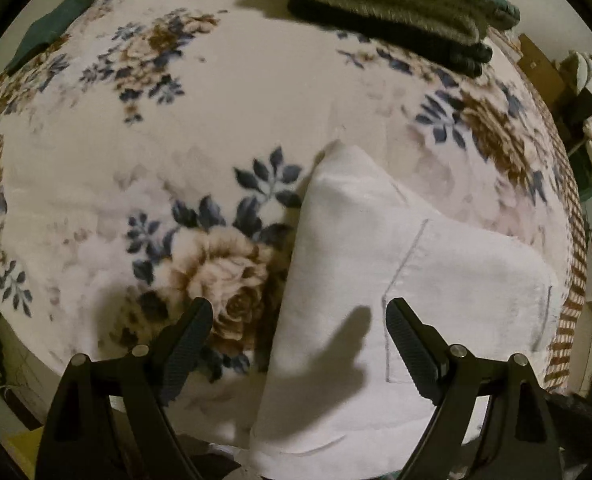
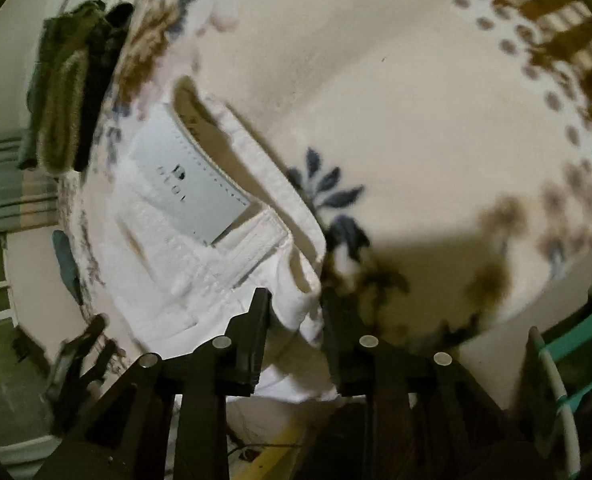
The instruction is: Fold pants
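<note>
Pants: white pants (image 1: 376, 288), folded into a thick bundle, are lying on the near right part of the floral blanket (image 1: 184, 120), with a stitched back pocket (image 1: 468, 292) facing up; their near end is hanging over the blanket's near edge.

Waistband: in the right wrist view the pants (image 2: 200, 256) are showing their waistband (image 2: 264, 184) and a pale grey label patch (image 2: 192, 184) with small dark lettering too blurred to read.

Left gripper: the left gripper (image 1: 299, 344) is hovering over the near edge of the bundle with its fingers spread wide, grasping nothing; the left finger (image 1: 188, 344) is sitting over a brown rose print, the right finger (image 1: 410, 348) over the pocket, and a finger shadow is falling on the white cloth between them.

Right gripper: the right gripper (image 2: 296, 320) is sitting at the near end of the waistband, with white cloth bunching in the narrow gap between its fingers; whether the pads are actually clamping the cloth, I cannot tell.

Folded stack: a pile of folded garments (image 1: 400, 12), grey-green on top of black, is lying at the far right of the blanket, well apart from the pants.

Other cloth: a dark teal piece (image 1: 52, 24) is lying at the far left edge of the blanket.
</note>
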`<move>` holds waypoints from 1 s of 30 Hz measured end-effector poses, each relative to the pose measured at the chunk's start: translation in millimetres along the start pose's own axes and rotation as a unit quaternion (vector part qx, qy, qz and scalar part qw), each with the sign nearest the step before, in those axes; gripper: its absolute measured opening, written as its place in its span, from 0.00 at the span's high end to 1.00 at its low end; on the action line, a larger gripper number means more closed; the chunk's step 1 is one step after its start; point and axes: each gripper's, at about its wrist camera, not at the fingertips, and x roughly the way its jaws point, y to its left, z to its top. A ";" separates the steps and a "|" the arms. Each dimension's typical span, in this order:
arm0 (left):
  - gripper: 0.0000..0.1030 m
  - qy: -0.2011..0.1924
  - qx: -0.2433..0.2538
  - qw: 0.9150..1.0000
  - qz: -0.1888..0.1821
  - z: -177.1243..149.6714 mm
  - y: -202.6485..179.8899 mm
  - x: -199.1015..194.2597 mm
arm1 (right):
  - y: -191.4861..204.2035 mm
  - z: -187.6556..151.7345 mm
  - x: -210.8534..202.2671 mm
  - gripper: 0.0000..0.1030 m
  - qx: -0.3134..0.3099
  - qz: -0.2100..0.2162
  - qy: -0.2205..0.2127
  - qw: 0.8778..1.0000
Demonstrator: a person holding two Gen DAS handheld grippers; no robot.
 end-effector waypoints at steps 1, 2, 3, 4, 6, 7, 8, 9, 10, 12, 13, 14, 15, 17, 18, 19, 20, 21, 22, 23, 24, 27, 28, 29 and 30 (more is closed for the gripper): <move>0.14 0.004 -0.001 1.000 0.000 -0.3 0.1 3.1 | 1.6 -3.8 -8.0 0.75 -0.005 -0.003 -0.003 1.000; 0.14 0.009 -0.004 1.000 -0.001 -0.7 -0.1 5.7 | 2.8 -8.0 -14.0 0.75 -0.012 -0.012 -0.004 1.000; 0.14 0.014 -0.011 1.000 -0.006 0.1 2.0 8.4 | 2.1 -12.6 -15.6 0.75 -0.016 -0.031 0.005 0.999; 0.14 0.016 -0.013 1.000 -0.007 -0.1 2.3 9.6 | -0.9 -14.4 -11.8 0.75 -0.016 -0.045 0.019 0.999; 0.14 0.017 -0.018 1.000 -0.012 2.9 3.1 8.6 | -13.0 -14.6 1.3 0.70 -0.010 -0.059 0.058 0.997; 0.14 0.016 -0.018 1.000 -0.014 3.8 2.8 6.9 | -16.6 -11.3 6.9 0.65 -0.009 -0.063 0.076 0.995; 0.14 0.013 -0.016 1.000 -0.017 5.1 2.7 4.9 | -17.4 -7.6 7.2 0.56 -0.010 -0.067 0.084 0.994; 0.14 0.011 -0.013 1.000 -0.019 7.9 2.5 3.0 | -15.7 -4.5 4.0 0.49 -0.015 -0.069 0.085 0.994; 0.14 0.007 -0.010 1.000 -0.019 11.3 2.3 1.1 | -13.3 -2.7 -0.6 0.48 -0.020 -0.069 0.081 0.994; 0.14 -0.001 -0.009 1.000 -0.021 16.5 2.7 -1.5 | -7.1 0.3 -17.8 0.35 -0.032 -0.050 0.051 0.997; 0.14 -0.003 -0.009 1.000 -0.020 18.9 2.9 -1.8 | -2.7 1.9 -24.2 0.32 -0.035 -0.031 0.038 0.998; 0.14 -0.004 -0.010 1.000 -0.020 21.4 2.8 -1.0 | 0.2 3.4 -26.8 0.26 -0.035 -0.015 0.031 0.999; 0.14 -0.003 -0.013 1.000 -0.022 25.0 2.8 0.8 | 1.5 5.5 -25.4 0.24 -0.030 -0.006 0.030 0.999; 0.14 0.000 -0.022 0.999 -0.027 30.9 2.3 4.0 | -2.5 9.6 -12.3 0.24 -0.002 0.002 0.046 0.999; 0.14 0.000 -0.025 0.999 -0.031 35.0 1.0 5.5 | -4.0 11.8 -3.2 0.24 0.015 0.008 0.058 0.998; 0.14 -0.001 -0.024 0.999 -0.033 40.4 -1.6 7.0 | -9.3 8.8 5.1 0.28 0.034 0.001 0.064 0.997; 0.14 -0.001 -0.018 0.999 -0.034 44.2 -4.7 9.1 | -13.5 3.5 9.4 0.56 0.042 -0.019 0.057 0.997; 0.14 0.002 -0.009 0.999 -0.035 49.4 -9.2 13.7 | -18.6 -1.0 12.6 0.85 0.036 -0.065 0.057 0.996; 0.14 0.005 -0.003 0.999 -0.035 52.7 -11.7 17.7 | -26.7 -5.3 12.2 0.86 0.036 -0.085 0.054 0.994; 0.14 0.008 0.000 0.999 -0.035 55.6 -13.2 21.9 | -32.1 -7.6 9.9 0.86 0.040 -0.083 0.052 0.994; 0.14 0.012 0.004 0.999 -0.035 58.7 -14.6 27.4 | -35.8 -9.8 7.4 0.90 0.043 -0.086 0.050 0.994; 0.14 0.021 0.008 0.999 -0.038 65.2 -14.4 40.0 | -40.8 -9.3 0.9 0.91 0.033 -0.079 0.061 0.995; 0.14 0.023 0.001 0.999 -0.040 67.5 -12.5 43.4 | -40.6 -7.1 -4.4 0.90 0.038 -0.056 0.059 0.996; 0.14 0.025 -0.004 0.999 -0.043 69.1 -11.5 45.5 | -39.0 -4.1 -13.7 0.88 0.031 -0.038 0.049 0.998; 0.14 0.026 -0.008 0.999 -0.045 71.4 -10.4 48.2 | -29.4 1.5 -22.7 0.76 0.011 -0.028 0.031 0.999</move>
